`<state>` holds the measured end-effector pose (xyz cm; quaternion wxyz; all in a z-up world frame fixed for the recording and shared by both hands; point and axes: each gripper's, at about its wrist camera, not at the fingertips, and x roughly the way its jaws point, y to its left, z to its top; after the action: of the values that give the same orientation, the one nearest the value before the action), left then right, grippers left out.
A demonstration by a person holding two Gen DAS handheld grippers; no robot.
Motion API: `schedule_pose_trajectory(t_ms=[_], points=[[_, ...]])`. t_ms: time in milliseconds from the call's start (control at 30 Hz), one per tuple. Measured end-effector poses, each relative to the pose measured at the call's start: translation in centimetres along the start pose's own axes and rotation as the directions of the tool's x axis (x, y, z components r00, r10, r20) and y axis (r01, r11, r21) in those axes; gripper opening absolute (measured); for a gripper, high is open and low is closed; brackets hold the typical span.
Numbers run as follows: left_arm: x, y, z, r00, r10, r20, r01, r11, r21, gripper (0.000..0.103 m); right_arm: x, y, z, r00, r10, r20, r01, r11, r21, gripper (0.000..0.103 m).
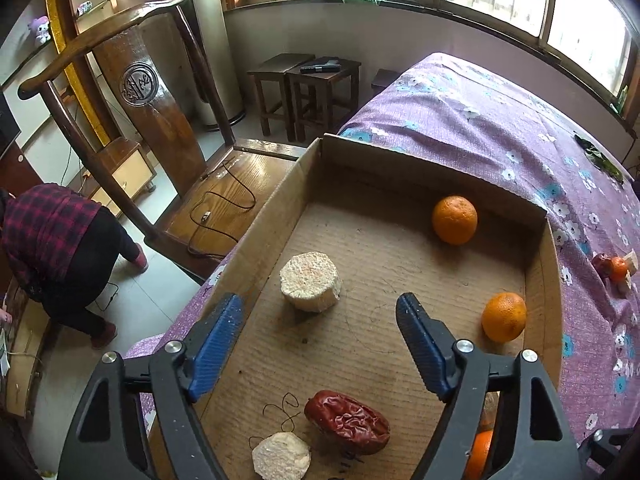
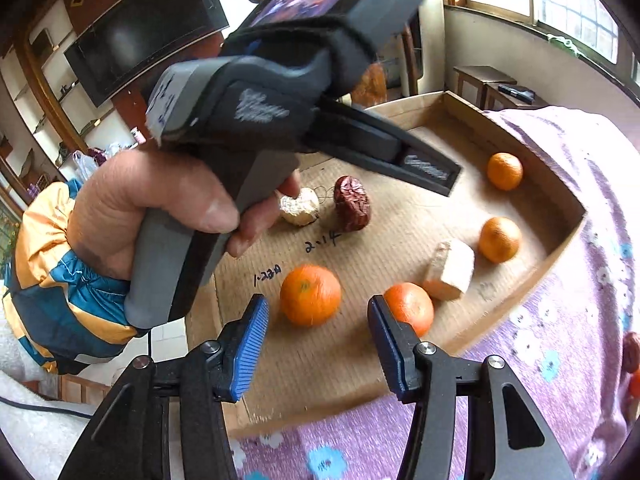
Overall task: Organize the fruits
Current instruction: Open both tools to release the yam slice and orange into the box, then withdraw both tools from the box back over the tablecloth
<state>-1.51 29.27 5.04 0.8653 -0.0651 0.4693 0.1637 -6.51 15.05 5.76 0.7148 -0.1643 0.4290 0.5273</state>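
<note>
A home bedroom: floral-sheeted bed [image 1: 500,128], wooden chair [image 1: 152,92], wall television [image 2: 148,28]

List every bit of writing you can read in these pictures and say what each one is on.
"2.14": handwritten in black on the cardboard box floor, just below the dried red date.
"1.220", roughly; the last character is unclear: handwritten on the same floor, left of the nearest orange.
Round carved emblem on the chair back: not readable.
Pale logos on the other handheld tool: too blurred.
</note>
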Motion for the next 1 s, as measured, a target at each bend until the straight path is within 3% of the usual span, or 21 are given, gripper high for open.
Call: schedule_pose_trajectory(t_ms=[133,267,533,1000], points=[[-1.8,-0.4,-0.6,0.999,0.003,0.04,-0.003,1.0,-0.007,0.081,-1.9,-0.8,-0.7,0.999,-0.033,0.037,0.033,0.999,0.021,0.066],[-3.8,-0.9,-1.0,0.995,0.016,0.096,-0.014,1.0,-0.021,0.091,-3.9,-2.1,-2.1,0.995,-0.075,0.073,0.07,0.995,0.073,0.07],[-6.6,-4.2,-2.5,0.989,-0.032,0.142,0.032,0.999,-0.001,0.092,-7.7,-5.2,-5.9,0.979,-0.166,0.119,0.14,0.97,0.2,0.076],[-8.5,-13.8,-5.3,0.976,-0.173,0.131,0.159,0.981,0.113,0.092,-15.2,-11.5,-13.8,0.917,-0.367,0.156,0.258,0.844,0.471,0.082]])
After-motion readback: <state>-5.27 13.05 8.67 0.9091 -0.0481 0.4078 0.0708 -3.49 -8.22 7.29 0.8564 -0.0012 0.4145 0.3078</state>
